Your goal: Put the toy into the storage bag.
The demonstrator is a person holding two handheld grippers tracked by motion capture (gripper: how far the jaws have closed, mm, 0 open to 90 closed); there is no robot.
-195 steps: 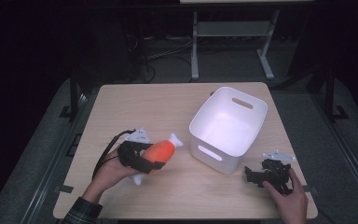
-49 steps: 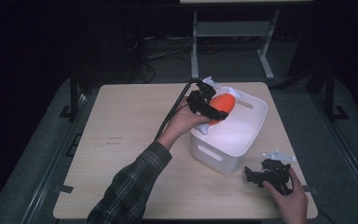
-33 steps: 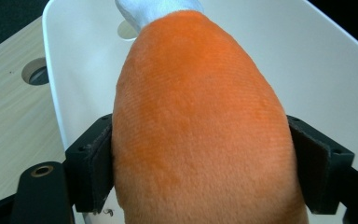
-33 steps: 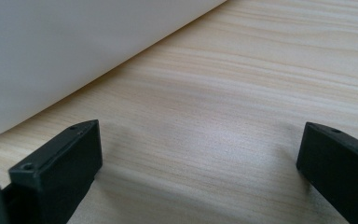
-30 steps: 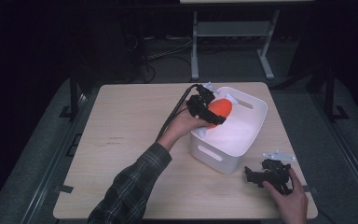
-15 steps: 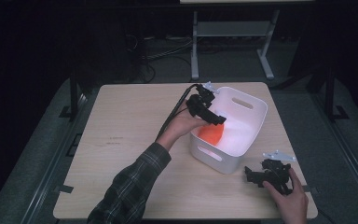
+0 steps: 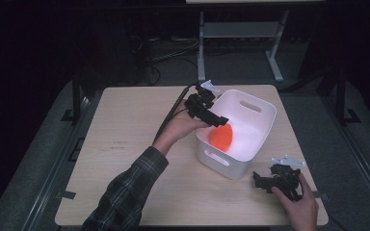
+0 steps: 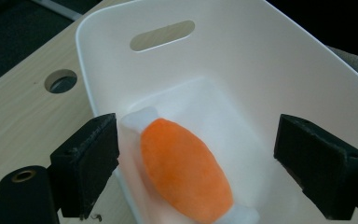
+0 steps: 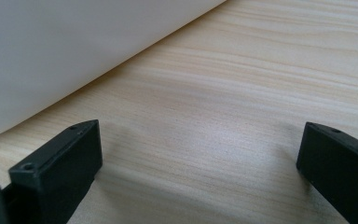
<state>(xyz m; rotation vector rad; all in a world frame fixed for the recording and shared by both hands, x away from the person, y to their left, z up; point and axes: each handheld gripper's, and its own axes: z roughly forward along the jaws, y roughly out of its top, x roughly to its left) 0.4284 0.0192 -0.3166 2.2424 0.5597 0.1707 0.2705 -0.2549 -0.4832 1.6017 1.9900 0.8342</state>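
A: Where is the orange-and-white oval plush toy (image 8: pixel 184 172) lying?
B: Inside the white plastic handled bin (image 7: pixel 260 108), directly below the left gripper (image 7: pixel 211 116), whose jaws are gaping wide

A: The right gripper (image 7: pixel 270 180)?
B: Resting wide, empty, by the table's (image 7: pixel 125 144) near-right corner

Dim, dark surroundings frame a softly lit table (image 7: pixel 125 159); close gripper views are bright, slightly blurred.

Bin (image 7: pixel 262 108) on desk (image 7: pixel 125 159), right of centre. Plush toy (image 7: pixel 220 136) inside bin. Left gripper (image 7: pixel 211 117) over bin's left rim; right gripper (image 7: pixel 265 180) on desk before bin.
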